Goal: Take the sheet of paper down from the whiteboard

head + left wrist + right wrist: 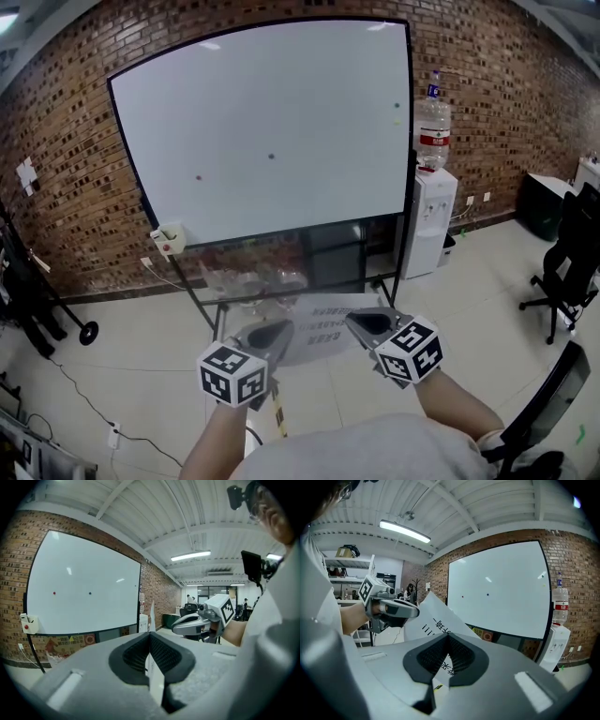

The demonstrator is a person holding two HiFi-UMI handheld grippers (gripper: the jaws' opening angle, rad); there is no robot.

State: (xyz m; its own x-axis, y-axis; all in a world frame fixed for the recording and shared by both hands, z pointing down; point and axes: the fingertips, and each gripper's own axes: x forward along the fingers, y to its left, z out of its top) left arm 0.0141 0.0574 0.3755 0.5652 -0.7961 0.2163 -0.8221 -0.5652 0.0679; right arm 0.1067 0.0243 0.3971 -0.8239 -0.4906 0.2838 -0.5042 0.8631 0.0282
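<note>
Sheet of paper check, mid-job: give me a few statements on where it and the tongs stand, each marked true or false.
1. The sheet of paper hangs on the whiteboard. False: it is off the board, held out in front of it.
2. The left tongs and the right tongs are each shut on the sheet. True.
3. The sheet is blank. False: the right gripper view shows print on it.
4. A few small dots, likely magnets, sit on the whiteboard. True.
5. In the head view the water dispenser stands left of the whiteboard. False: it stands at its right.
</note>
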